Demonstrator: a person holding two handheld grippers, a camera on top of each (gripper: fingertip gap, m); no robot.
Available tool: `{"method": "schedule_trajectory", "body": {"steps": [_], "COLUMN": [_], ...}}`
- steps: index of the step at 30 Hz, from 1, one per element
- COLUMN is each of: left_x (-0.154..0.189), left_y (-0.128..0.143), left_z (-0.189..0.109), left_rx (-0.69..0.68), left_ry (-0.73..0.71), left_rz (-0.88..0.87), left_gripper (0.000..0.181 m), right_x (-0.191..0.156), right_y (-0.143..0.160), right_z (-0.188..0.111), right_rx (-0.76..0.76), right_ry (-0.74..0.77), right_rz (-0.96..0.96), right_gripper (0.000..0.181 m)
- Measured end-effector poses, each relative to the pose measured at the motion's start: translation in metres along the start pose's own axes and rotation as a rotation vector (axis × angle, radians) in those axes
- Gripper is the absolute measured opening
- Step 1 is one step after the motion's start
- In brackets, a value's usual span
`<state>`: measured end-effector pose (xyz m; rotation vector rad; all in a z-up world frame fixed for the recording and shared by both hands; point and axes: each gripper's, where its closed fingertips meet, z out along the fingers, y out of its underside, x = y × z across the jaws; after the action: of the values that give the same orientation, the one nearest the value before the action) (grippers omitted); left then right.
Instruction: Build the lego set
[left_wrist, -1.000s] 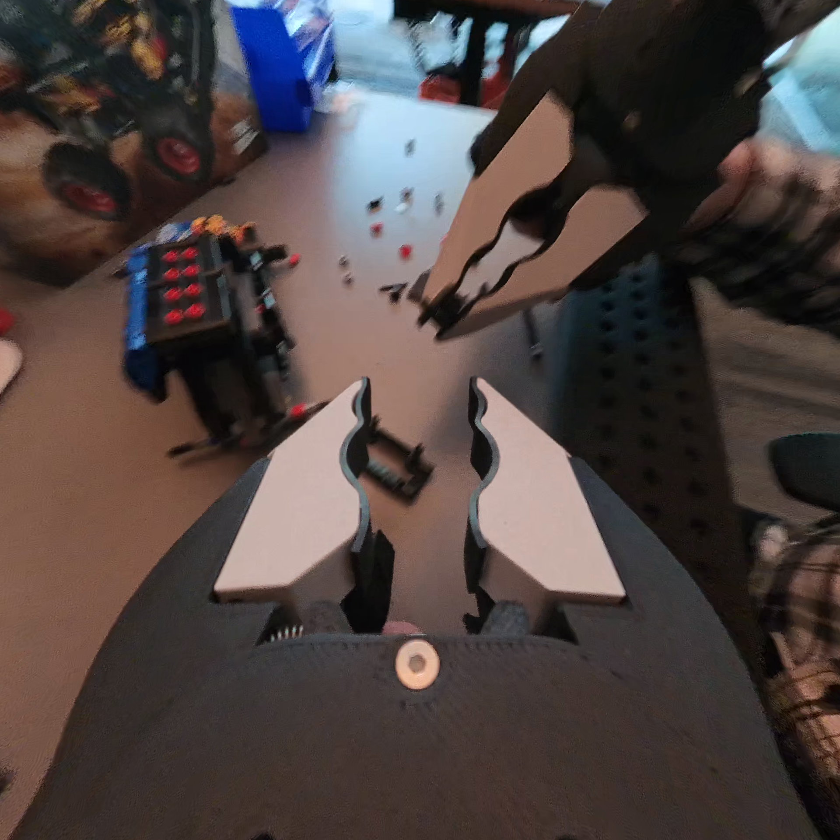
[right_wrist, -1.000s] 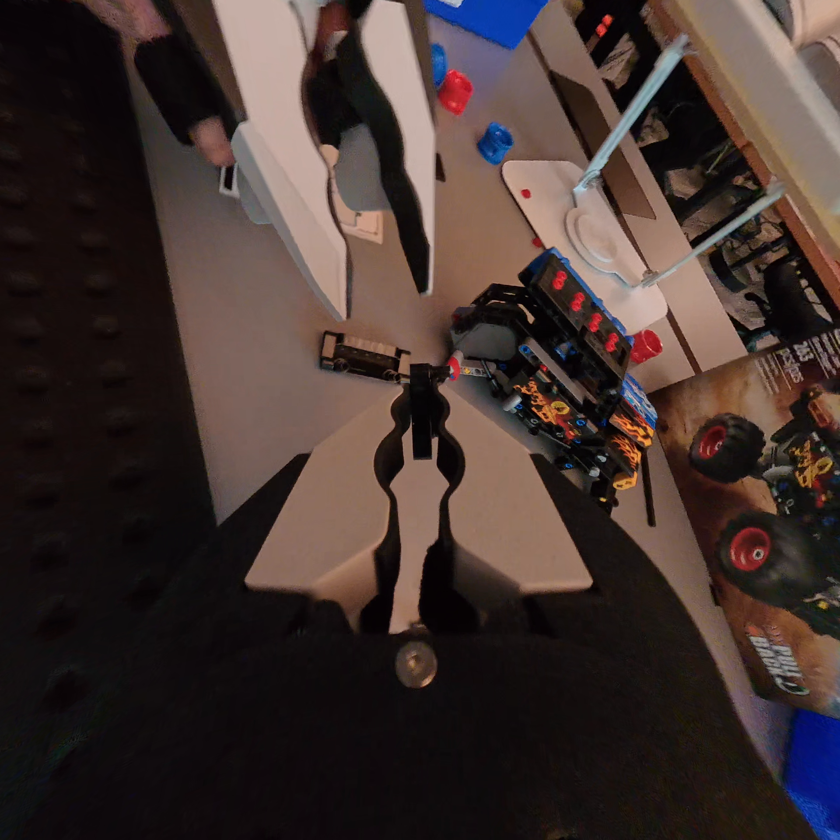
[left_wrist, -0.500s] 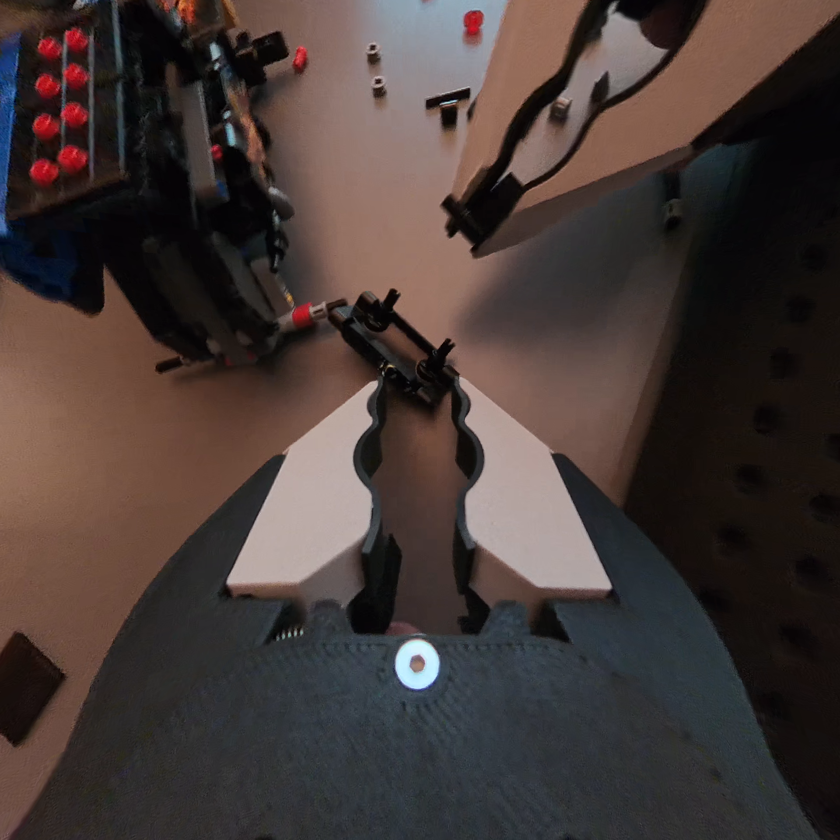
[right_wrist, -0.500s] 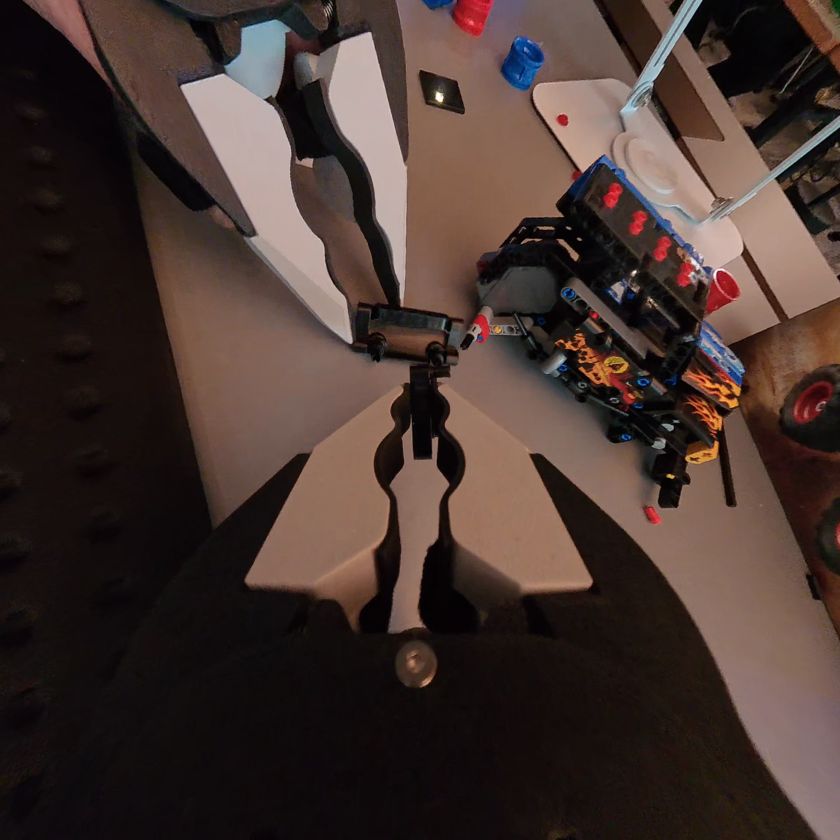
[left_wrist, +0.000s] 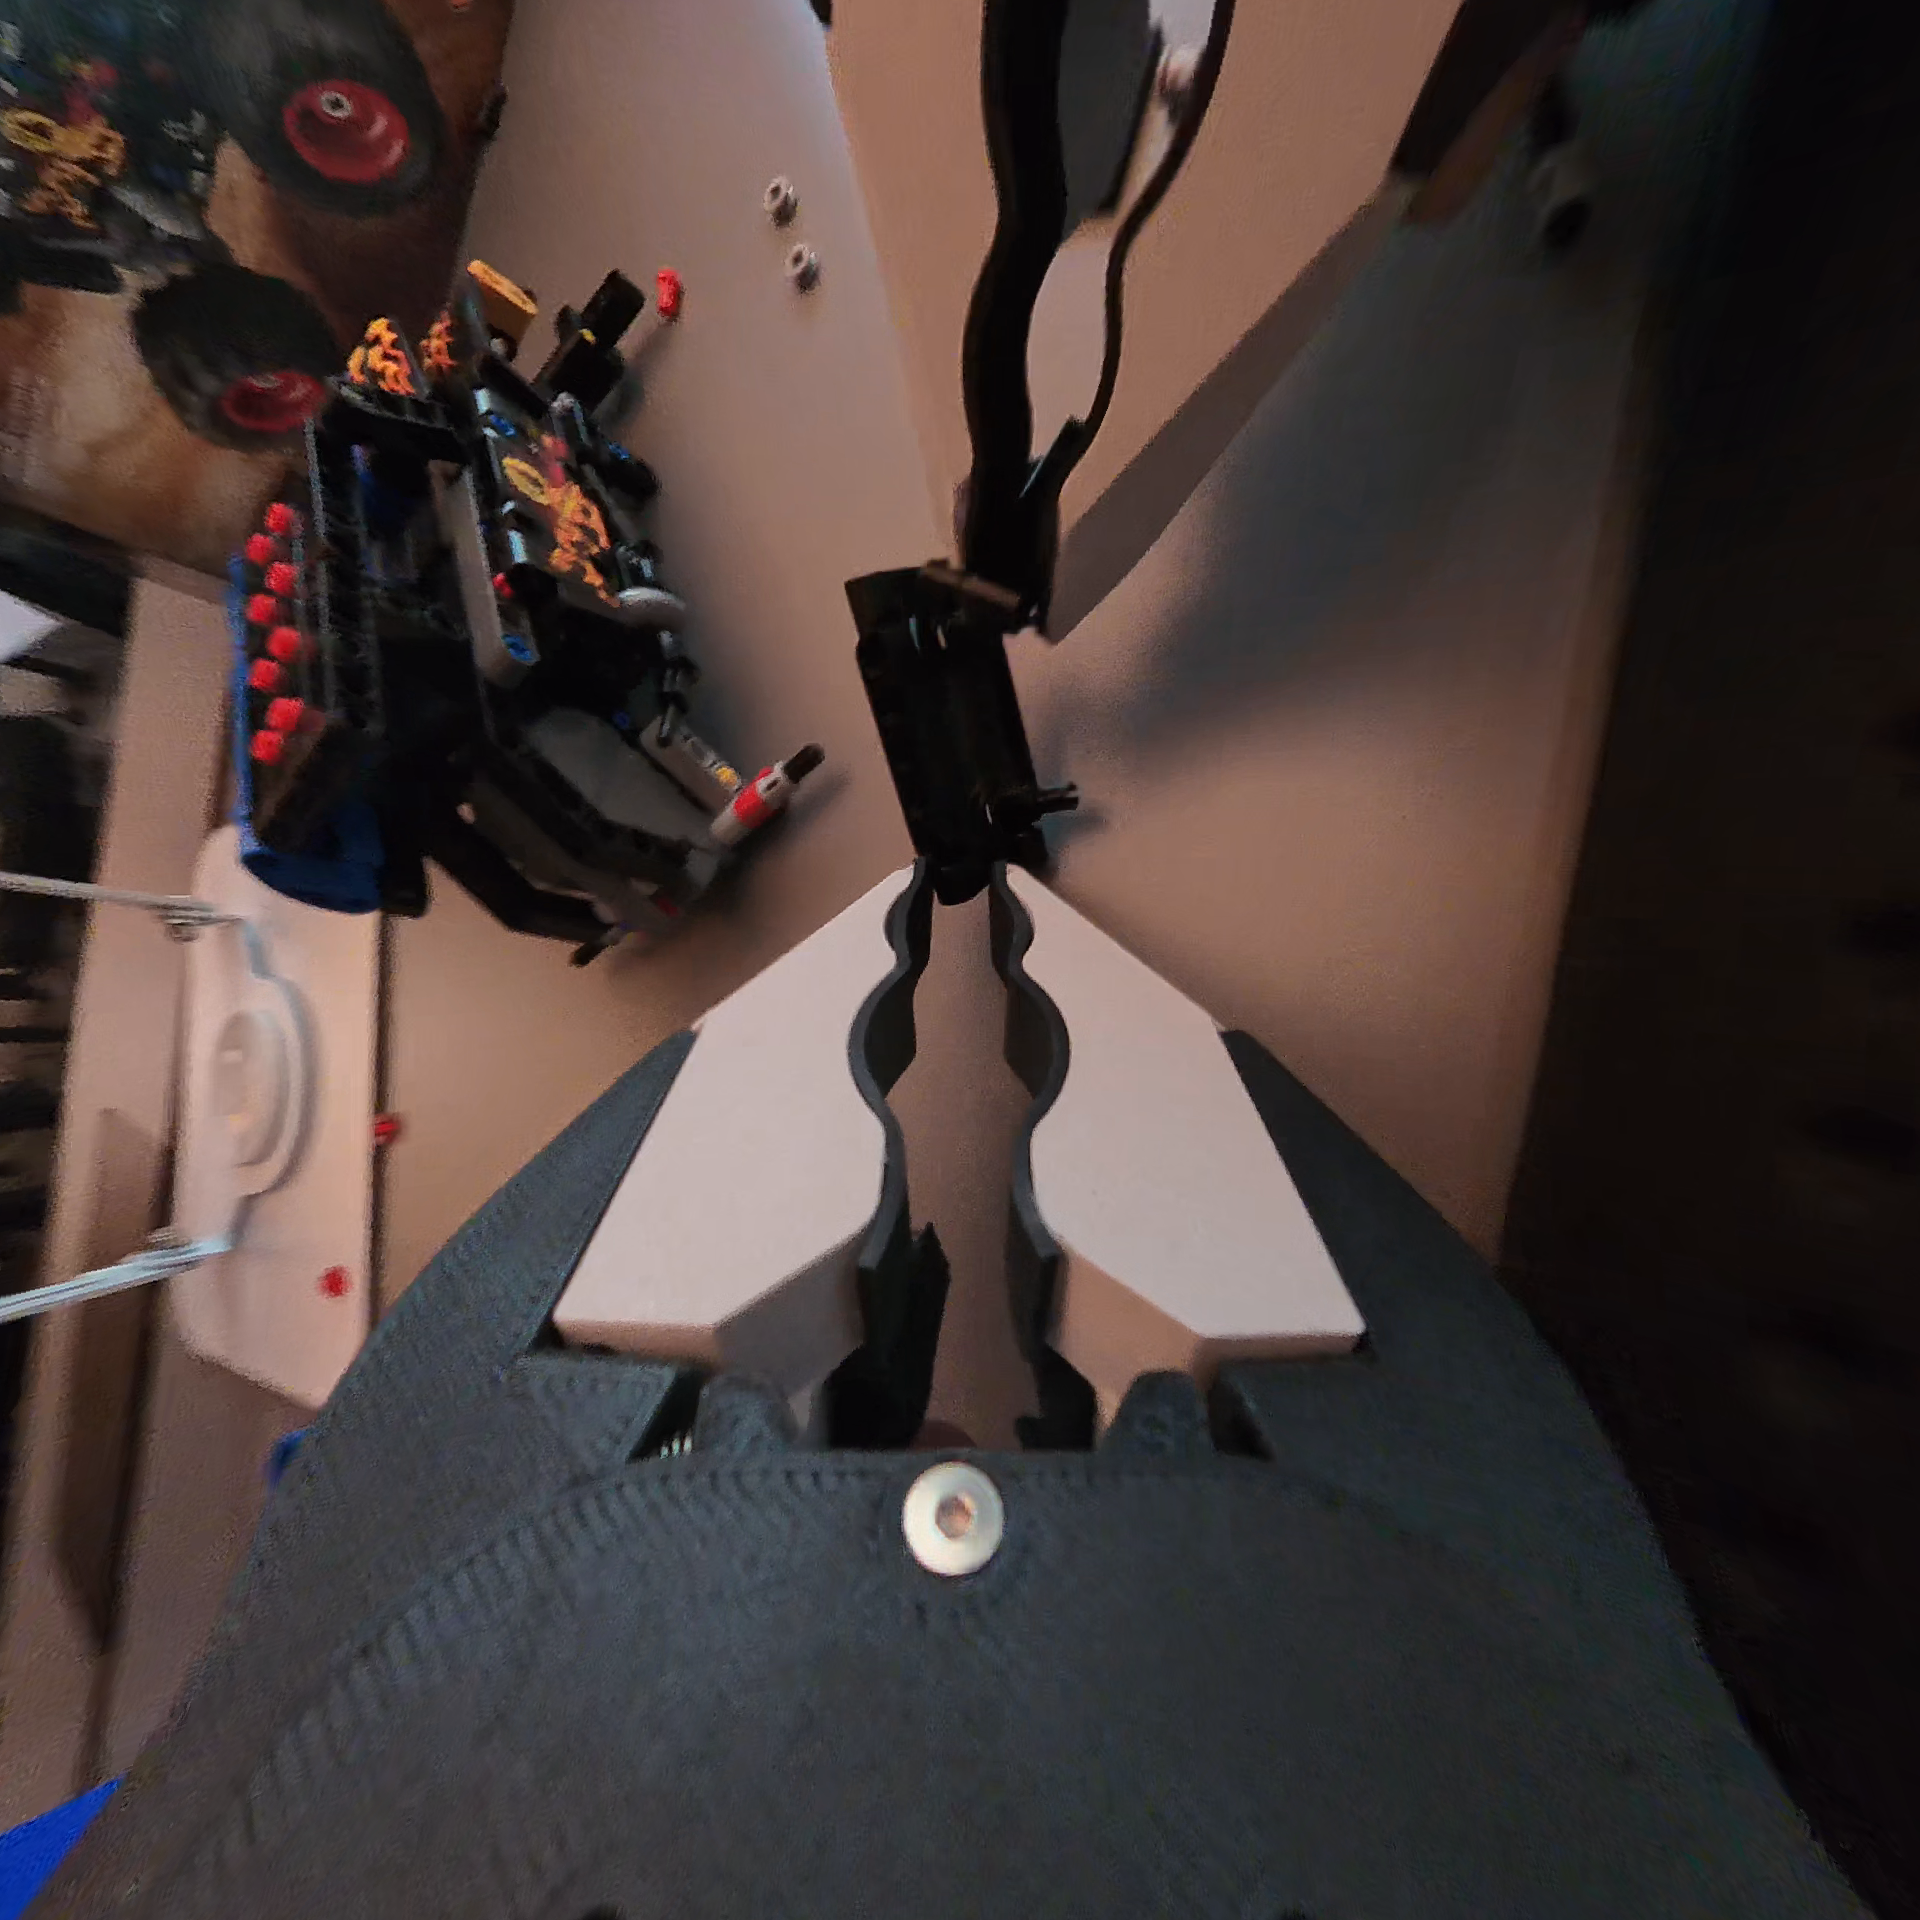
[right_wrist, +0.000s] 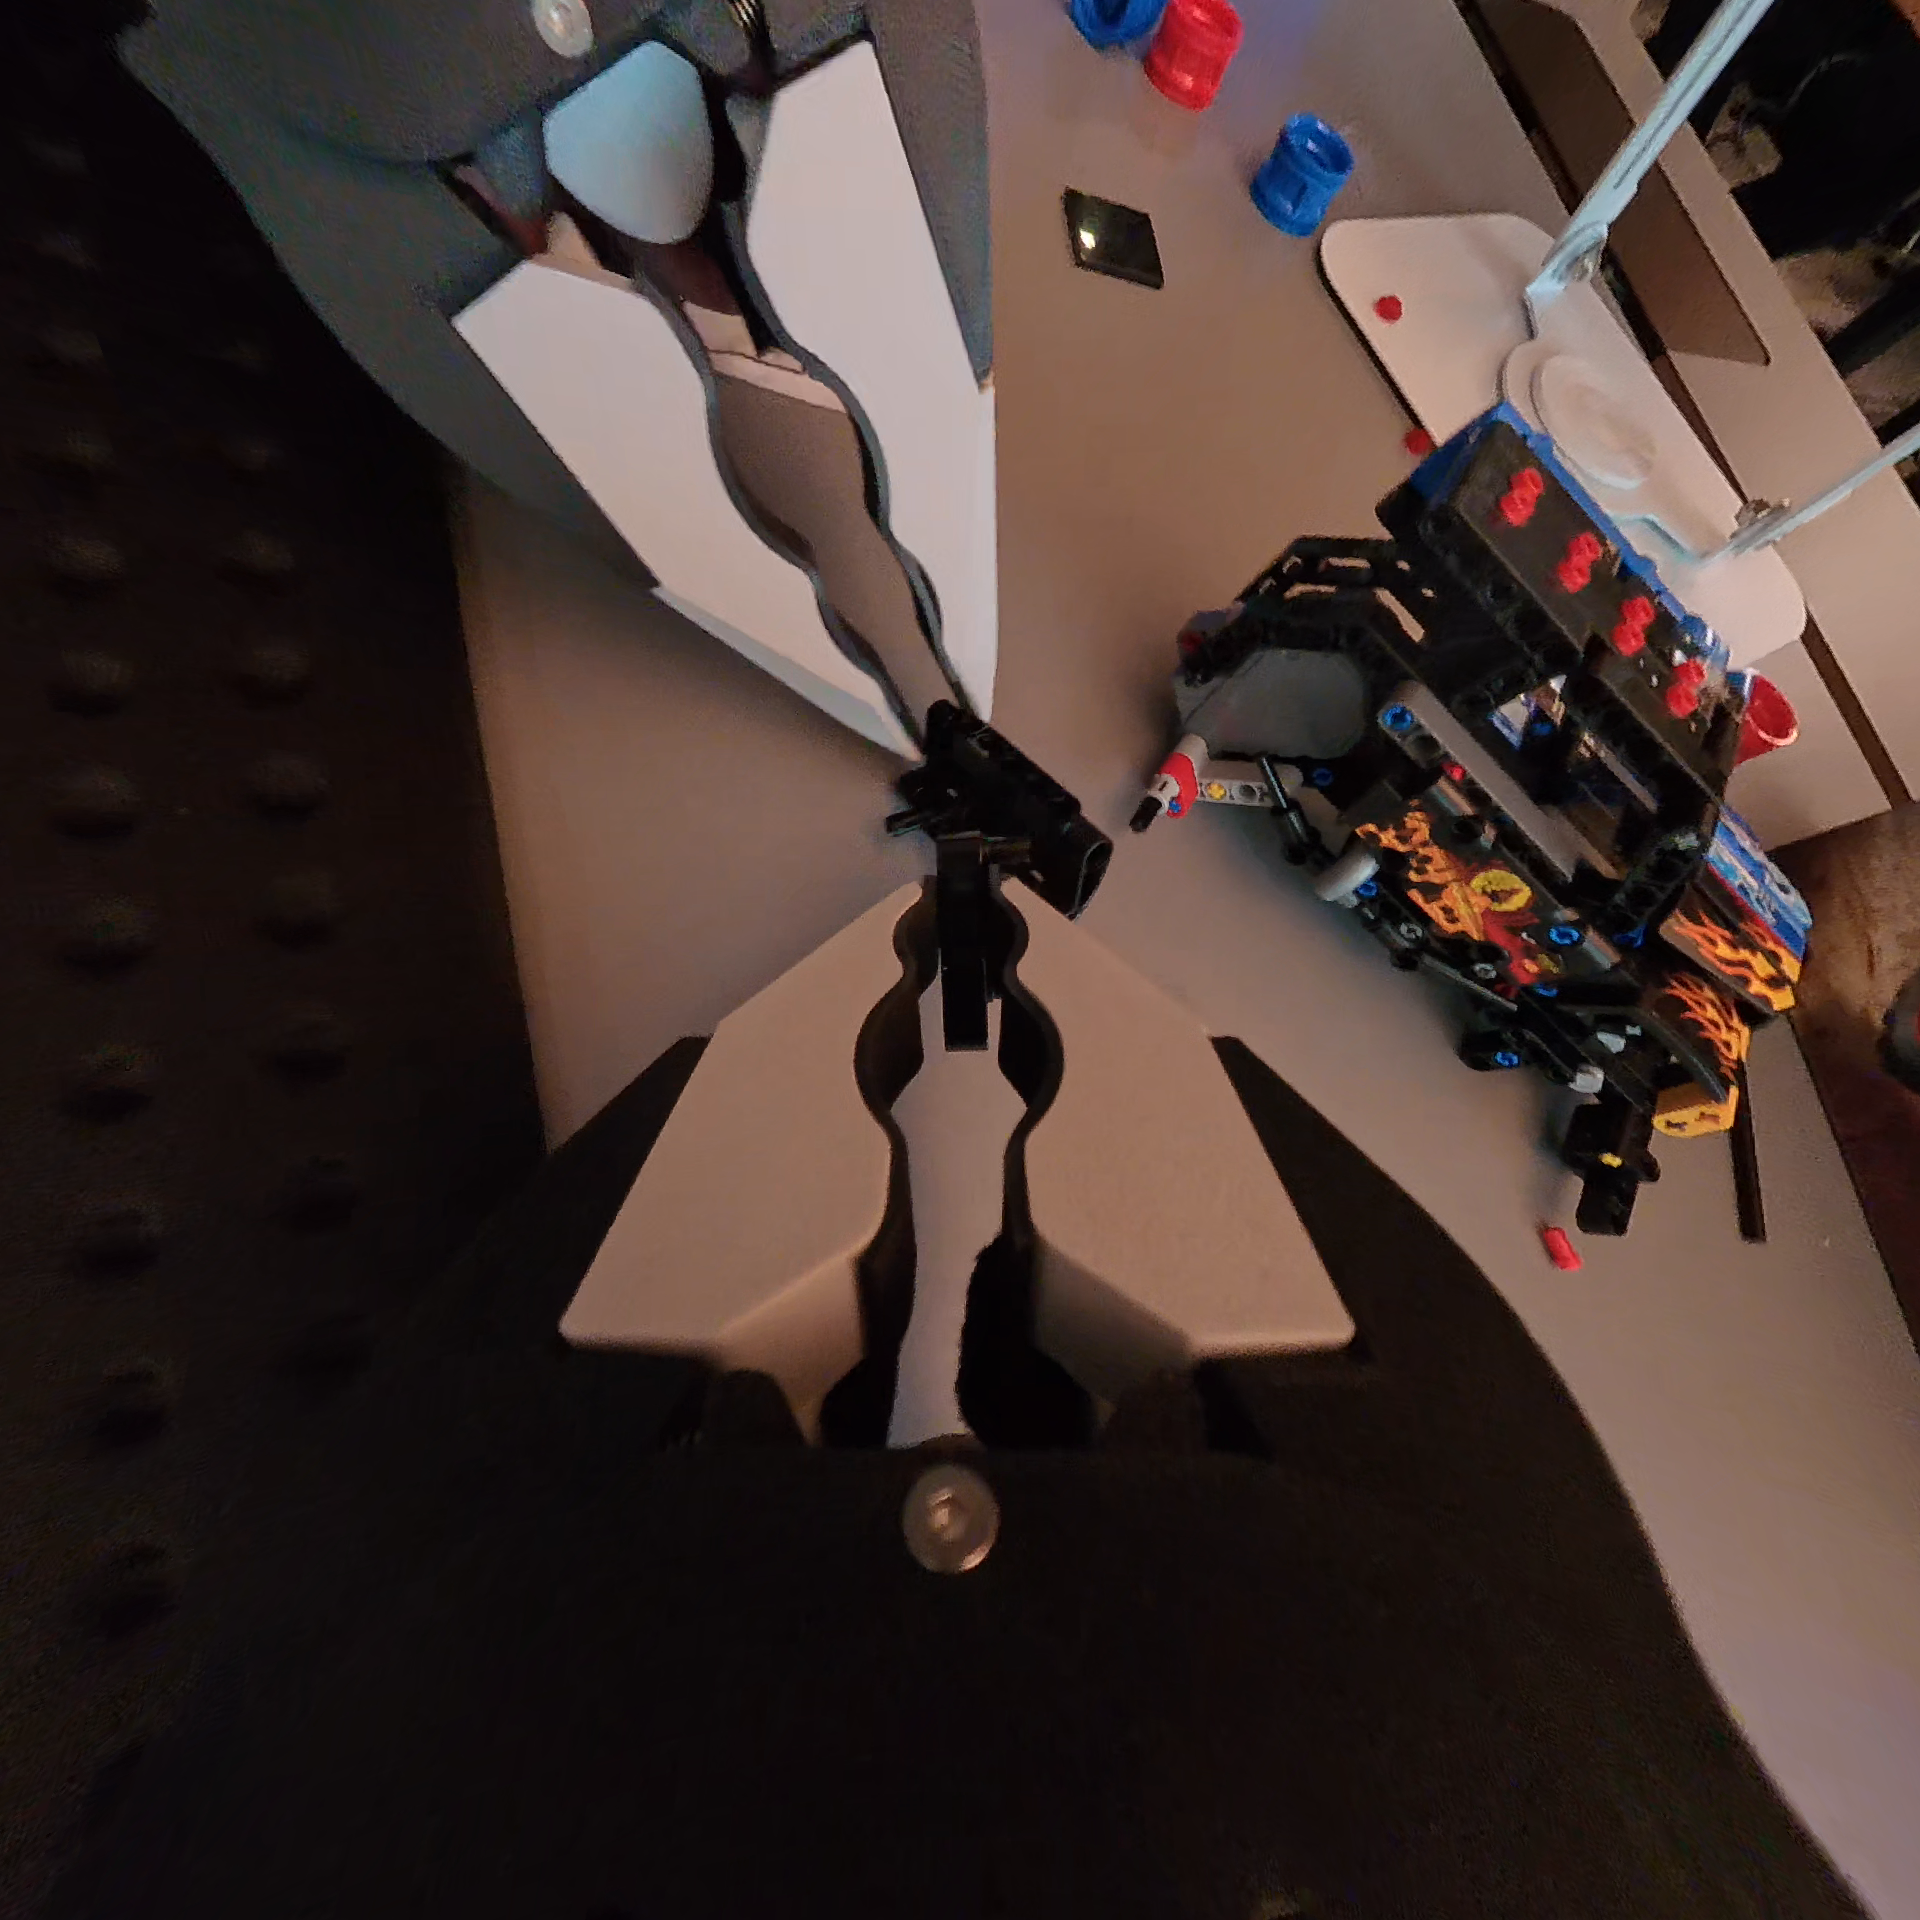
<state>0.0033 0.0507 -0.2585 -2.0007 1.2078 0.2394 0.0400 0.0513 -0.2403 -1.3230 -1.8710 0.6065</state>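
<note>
Gripping one black frame (left_wrist: 951, 717) at its near end, the left gripper (left_wrist: 954, 883) has its tips nearly closed, pinching the frame's edge and holding it above the table (left_wrist: 727, 416). The right gripper (right_wrist: 961, 914) is clamped on one thin black beam (right_wrist: 961, 971), which stands upright betw. its tips, its top end touching the frame (right_wrist: 1003, 805). The 2 grippers meet tip-to-tip from opp. sides of the frame; in the left view the right gripper (left_wrist: 1013, 582) comes in from ahead, in the right view the left gripper (right_wrist: 940, 717) does the same.

Counts: 1 truck build (right_wrist: 1538, 790), lying on the table to the right of the right gripper's tips & left of the left gripper's tips, close to the frame but apart. Build is mostly black w/ blue trim, orange-yellow flame panels, a grey block, a row of red pins (left_wrist: 275, 623) on one black face (8 in left view), and 1 white-red axle (right_wrist: 1169, 795) poking toward the frame. 2 blue bushes (right_wrist: 1299, 171) + 1 red one (right_wrist: 1190, 52) sit far ahead-right of the right gripper. 2 small grey rings (left_wrist: 790, 229) lie ahead of the left gripper. Several loose red pins lie scattered on the table. 1 lamp base (right_wrist: 1507, 343), white, lies beyond the build.
</note>
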Motion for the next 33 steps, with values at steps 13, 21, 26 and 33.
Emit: {"method": "schedule_trajectory", "body": {"steps": [13, 21, 26, 33], "left_x": [-0.019, -0.006, -0.005, 0.005], "left_y": [0.02, 0.023, 0.02, 0.008], "left_z": [-0.012, -0.009, -0.012, -0.017], "left_rx": [-0.037, -0.034, 0.028, 0.138], "left_ry": [-0.238, -0.256, -0.2, -0.031], "left_rz": [0.374, 0.472, 0.356, 0.28], "left_gripper": [0.008, 0.012, 0.024, 0.043], "right_x": [-0.01, -0.014, -0.017, -0.02], "right_y": [-0.005, 0.001, 0.002, 0.001], "right_z": [0.005, 0.007, 0.004, 0.0], "right_rx": [0.011, -0.025, -0.024, -0.019], "right_ry": [-0.052, -0.075, -0.091, -0.105], "right_rz": [-0.023, -0.043, -0.041, -0.047], "right_gripper": [0.005, 0.005, 0.005, 0.005]}}
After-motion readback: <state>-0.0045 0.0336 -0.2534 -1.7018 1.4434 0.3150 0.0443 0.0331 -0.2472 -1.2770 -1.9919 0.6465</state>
